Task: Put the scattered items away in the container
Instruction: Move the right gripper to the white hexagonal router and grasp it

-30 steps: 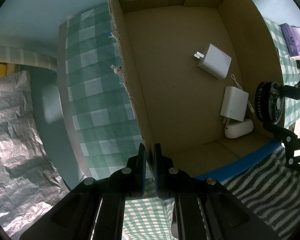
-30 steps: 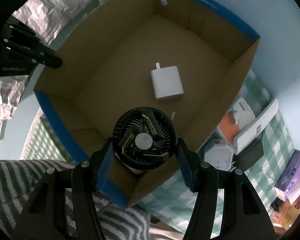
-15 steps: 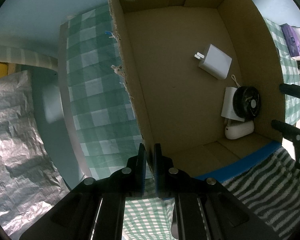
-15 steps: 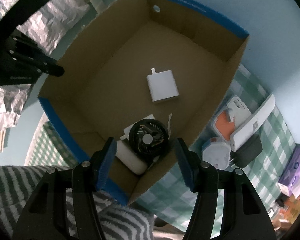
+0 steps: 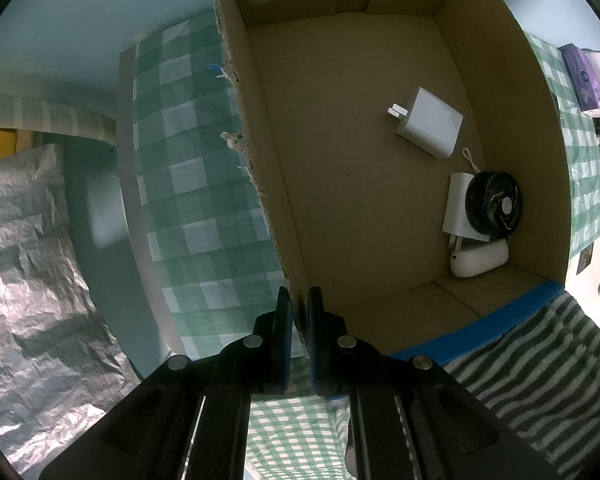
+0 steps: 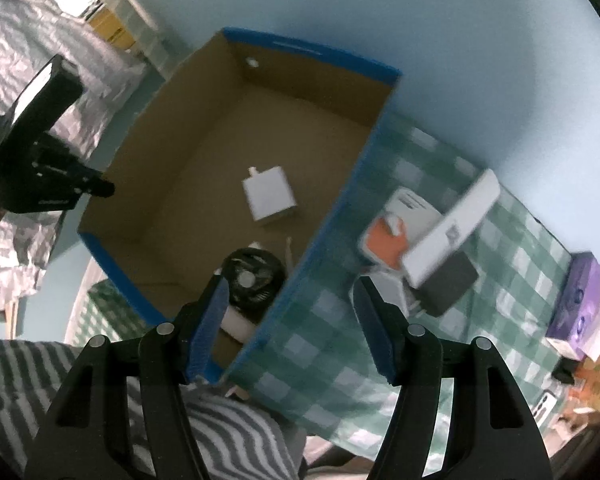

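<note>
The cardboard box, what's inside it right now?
Inside the cardboard box: a white charger, a black fan lying on a flat white block, and a white rounded case. The fan hides part of the block.

The left gripper (image 5: 299,312) points straight down with its jaws clamped on the torn left wall of the cardboard box (image 5: 256,168), while the right gripper (image 6: 290,328) tilts steeply downward over the box's right wall, jaws opening with nothing held between them.
</note>
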`<control>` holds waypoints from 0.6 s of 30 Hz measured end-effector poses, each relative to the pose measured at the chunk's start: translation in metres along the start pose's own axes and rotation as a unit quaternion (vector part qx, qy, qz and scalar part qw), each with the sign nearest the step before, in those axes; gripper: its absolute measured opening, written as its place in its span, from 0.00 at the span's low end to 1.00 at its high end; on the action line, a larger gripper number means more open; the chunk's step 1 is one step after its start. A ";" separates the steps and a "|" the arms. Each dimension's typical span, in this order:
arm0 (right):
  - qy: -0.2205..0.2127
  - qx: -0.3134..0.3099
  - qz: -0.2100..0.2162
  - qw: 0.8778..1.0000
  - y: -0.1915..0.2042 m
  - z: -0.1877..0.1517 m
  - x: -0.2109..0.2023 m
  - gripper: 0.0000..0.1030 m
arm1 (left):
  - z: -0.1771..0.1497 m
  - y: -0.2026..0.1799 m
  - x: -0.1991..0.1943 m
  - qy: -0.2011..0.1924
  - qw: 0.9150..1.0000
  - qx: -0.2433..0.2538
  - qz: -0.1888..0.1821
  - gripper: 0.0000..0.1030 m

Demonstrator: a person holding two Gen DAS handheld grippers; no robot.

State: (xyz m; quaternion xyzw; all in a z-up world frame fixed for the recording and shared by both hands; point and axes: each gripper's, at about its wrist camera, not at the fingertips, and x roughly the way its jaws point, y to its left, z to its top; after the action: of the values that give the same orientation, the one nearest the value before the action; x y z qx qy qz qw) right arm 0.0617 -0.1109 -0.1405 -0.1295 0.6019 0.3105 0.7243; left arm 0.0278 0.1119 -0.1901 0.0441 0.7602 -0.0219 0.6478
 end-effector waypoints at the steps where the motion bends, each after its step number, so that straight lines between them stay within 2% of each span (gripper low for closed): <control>1: 0.000 0.006 0.001 1.000 -0.005 -0.002 0.000 0.64 | 0.000 0.000 0.000 0.000 1.000 0.000 0.000 0.05; 11: 0.015 0.038 -0.025 0.999 -0.040 -0.021 0.012 0.64 | 0.000 0.000 -0.001 -0.001 1.000 0.001 0.001 0.05; 18: 0.032 0.012 -0.058 0.998 -0.052 -0.034 0.041 0.64 | 0.002 0.000 -0.004 0.000 1.000 0.002 0.004 0.05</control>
State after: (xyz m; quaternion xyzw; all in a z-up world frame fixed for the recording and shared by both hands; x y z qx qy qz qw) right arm 0.0693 -0.1584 -0.1976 -0.1654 0.6200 0.2566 0.7228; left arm 0.0302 0.1113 -0.1865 0.0484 0.7598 -0.0207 0.6480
